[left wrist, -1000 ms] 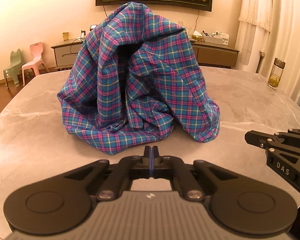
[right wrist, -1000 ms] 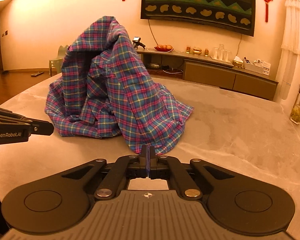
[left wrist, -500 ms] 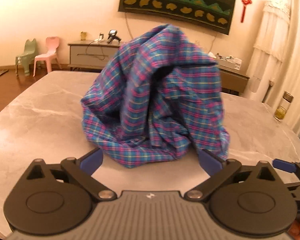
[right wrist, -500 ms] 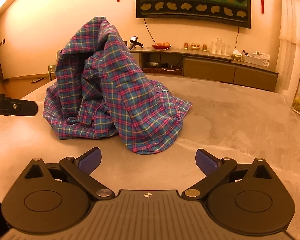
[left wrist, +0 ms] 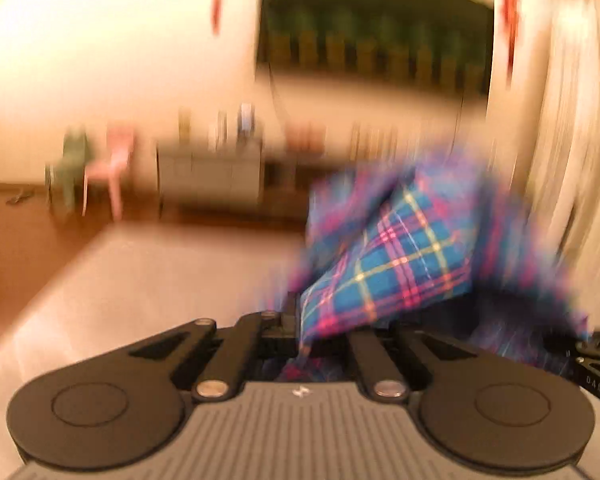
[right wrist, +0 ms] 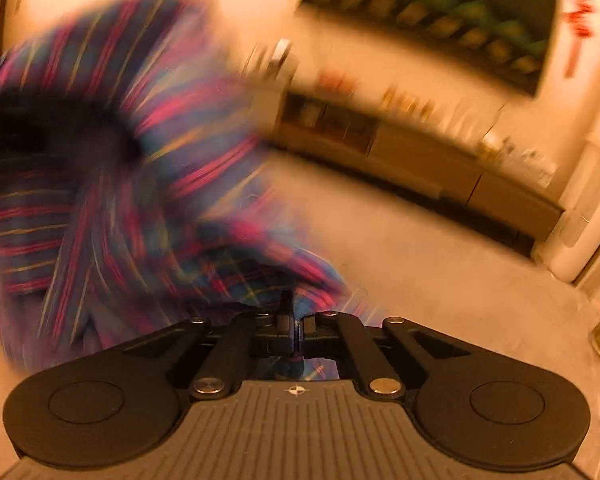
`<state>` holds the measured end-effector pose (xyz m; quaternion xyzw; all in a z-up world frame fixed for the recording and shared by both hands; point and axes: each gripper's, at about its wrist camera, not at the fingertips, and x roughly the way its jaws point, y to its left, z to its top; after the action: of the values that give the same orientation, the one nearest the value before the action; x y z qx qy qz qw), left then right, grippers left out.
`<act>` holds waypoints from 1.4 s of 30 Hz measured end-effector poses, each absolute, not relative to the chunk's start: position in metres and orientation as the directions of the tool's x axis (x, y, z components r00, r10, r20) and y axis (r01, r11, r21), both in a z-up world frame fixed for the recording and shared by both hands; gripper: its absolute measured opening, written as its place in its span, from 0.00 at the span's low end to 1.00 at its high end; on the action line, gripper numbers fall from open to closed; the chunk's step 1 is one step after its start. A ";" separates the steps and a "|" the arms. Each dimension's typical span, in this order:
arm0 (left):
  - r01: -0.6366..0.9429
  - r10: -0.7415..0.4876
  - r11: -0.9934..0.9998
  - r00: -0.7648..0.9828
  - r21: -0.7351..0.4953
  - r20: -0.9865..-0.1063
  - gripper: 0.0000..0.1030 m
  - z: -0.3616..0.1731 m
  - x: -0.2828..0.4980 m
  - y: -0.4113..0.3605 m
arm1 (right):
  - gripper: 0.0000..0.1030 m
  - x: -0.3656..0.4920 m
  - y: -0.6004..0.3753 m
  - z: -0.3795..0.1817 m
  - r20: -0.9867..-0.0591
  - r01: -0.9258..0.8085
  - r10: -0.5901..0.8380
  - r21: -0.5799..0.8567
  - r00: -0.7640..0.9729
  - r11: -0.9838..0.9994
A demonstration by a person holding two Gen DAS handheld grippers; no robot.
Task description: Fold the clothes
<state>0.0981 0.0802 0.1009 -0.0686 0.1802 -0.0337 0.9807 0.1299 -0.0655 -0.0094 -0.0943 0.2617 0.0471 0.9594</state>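
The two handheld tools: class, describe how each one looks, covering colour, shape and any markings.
The left tool and right tool look alike: matte black linkage arms with silver pivot pins, two round black discs either side, and a grey ribbed base bearing a small white emblem. Blue pads line the right tool's fingers.

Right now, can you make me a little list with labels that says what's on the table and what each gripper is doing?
cloth: plaid shirt, blue with pink and yellow lines, bunched up, blurred
surface: pale marble table
left gripper: shut on the shirt's edge
right gripper: shut on another bit of the shirt
background: long low cabinet by the wall, two small chairs
sharpness: both views smeared
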 end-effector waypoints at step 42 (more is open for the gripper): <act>0.066 -0.122 0.986 0.910 -0.153 -0.396 0.06 0.095 0.101 0.053 | 0.00 0.009 -0.168 -0.007 -0.287 -0.569 0.643 0.306 0.710 0.764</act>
<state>0.1013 0.0533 0.0954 -0.0682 0.2067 -0.0483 0.9748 0.0088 -0.1684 -0.0069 0.0979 0.1910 0.3296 0.9194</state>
